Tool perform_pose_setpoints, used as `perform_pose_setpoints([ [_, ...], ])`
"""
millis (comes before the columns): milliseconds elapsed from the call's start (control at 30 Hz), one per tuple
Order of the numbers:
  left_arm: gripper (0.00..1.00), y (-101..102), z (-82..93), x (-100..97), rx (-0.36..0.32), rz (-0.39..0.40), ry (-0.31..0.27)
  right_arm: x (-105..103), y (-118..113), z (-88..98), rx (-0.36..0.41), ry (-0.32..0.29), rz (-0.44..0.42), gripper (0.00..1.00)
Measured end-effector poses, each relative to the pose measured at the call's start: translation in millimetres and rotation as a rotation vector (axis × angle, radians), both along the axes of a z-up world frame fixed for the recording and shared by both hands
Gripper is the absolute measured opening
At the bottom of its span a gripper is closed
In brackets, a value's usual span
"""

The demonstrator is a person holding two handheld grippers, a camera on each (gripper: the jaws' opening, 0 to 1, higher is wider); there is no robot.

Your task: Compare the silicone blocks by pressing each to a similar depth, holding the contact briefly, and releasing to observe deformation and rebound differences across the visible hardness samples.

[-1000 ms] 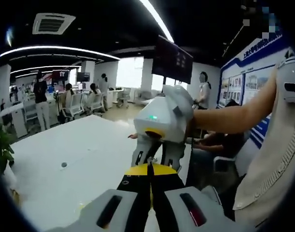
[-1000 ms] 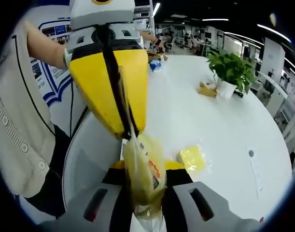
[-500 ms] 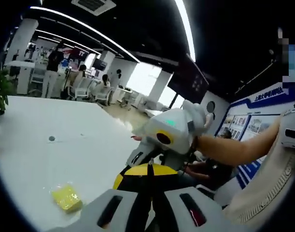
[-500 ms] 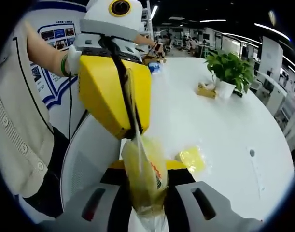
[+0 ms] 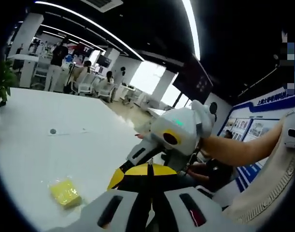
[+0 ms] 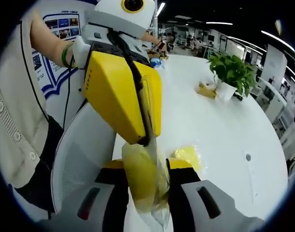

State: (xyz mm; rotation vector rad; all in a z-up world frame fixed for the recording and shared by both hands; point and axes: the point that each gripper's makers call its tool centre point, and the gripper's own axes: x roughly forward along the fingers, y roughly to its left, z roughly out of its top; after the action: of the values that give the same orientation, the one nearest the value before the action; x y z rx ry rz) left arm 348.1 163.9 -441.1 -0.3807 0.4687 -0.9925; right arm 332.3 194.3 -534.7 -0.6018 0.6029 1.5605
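While both grippers pinch one clear bag (image 6: 146, 181) of yellow block near the tabletop (image 6: 219, 125) edge (unpacking stage), a second block (image 5: 65, 192) awaits; next, extraction.

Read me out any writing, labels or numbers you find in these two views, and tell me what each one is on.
None of it reads clearly.
Blue wall board, left gripper view: a line of white characters, too blurred to read.
Photo panels on the wall display, right gripper view: captions too small to read.
Yellow left gripper: a row of small dark marks along its edge, illegible.
Clear bag held between both grippers: no print readable.
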Motion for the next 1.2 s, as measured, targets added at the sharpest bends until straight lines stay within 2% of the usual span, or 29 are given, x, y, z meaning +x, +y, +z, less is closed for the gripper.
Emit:
perform_pose_setpoints([
  [33,0.00,-2,-1.8,-3.1,-0.004,-0.022,0.020,-1,0,-1.0,-0.001,0.004,0.003,0.27],
  [67,0.00,-1,-3.7,-0.9,0.002,-0.005,0.009,0,-1,-2.9,-0.006,0.007,-0.001,0.28],
  [133,0.00,0,-8.5,-1.0,0.002,-0.006,0.039,-1,-2,-4.7,-0.011,0.018,-0.002,0.31],
  [200,0.00,-1,-13.6,-1.1,0.002,-0.011,0.043,0,-1,-3.4,0.007,0.022,-0.012,0.34],
  [300,0.00,1,-21.3,2.3,0.008,0.013,0.051,3,-3,-2.5,0.021,0.031,-0.045,0.43],
  [333,0.00,-1,-24.5,-1.7,-0.007,-0.011,0.092,3,-6,-2.8,0.024,0.031,-0.055,0.47],
  [367,0.00,0,-26.4,1.3,0.001,0.003,0.075,3,-7,-2.5,0.032,0.031,-0.065,0.50],
  [400,0.00,-2,-29.6,-2.3,0.008,-0.021,0.085,3,-10,-2.9,0.039,0.029,-0.077,0.52],
  [433,0.00,1,-31.7,2.3,0.020,0.012,0.071,4,-12,-3.0,0.042,0.030,-0.089,0.55],
  [500,0.00,-1,-35.6,0.9,0.013,-0.003,0.094,4,-19,-1.9,0.054,0.029,-0.124,0.57],
  [533,0.00,2,-36.5,5.0,0.016,0.022,0.079,4,-21,0.2,0.071,0.031,-0.141,0.59],
  [567,0.00,-2,-38.5,-1.3,0.008,-0.021,0.112,5,-25,3.9,0.099,0.027,-0.174,0.60],
  [600,0.00,1,-39.4,5.6,0.021,0.023,0.079,4,-29,6.3,0.117,0.020,-0.188,0.61],
  [633,0.00,-1,-42.2,1.0,0.020,-0.013,0.105,5,-36,9.2,0.134,0.018,-0.226,0.62],
  [667,0.00,0,-43.2,4.7,0.020,0.011,0.094,5,-40,12.1,0.152,0.014,-0.253,0.62],
  [733,0.00,-2,-46.3,4.1,0.016,-0.003,0.114,-1,-51,21.4,0.212,0.020,-0.297,0.64],
  [767,0.00,-1,-46.5,7.4,0.019,0.017,0.096,-2,-58,27.9,0.253,0.016,-0.339,0.65],
  [867,0.00,-6,-50.3,8.3,0.014,0.005,0.114,-10,-76,39.6,0.334,0.002,-0.426,0.67],
  [1067,0.00,-18,-54.3,14.4,-0.006,0.006,0.128,-26,-121,32.6,0.376,-0.061,-0.596,0.70],
  [1200,0.00,-30,-57.6,19.8,-0.016,-0.003,0.136,-38,-145,24.1,0.409,-0.016,-0.718,0.77],
])
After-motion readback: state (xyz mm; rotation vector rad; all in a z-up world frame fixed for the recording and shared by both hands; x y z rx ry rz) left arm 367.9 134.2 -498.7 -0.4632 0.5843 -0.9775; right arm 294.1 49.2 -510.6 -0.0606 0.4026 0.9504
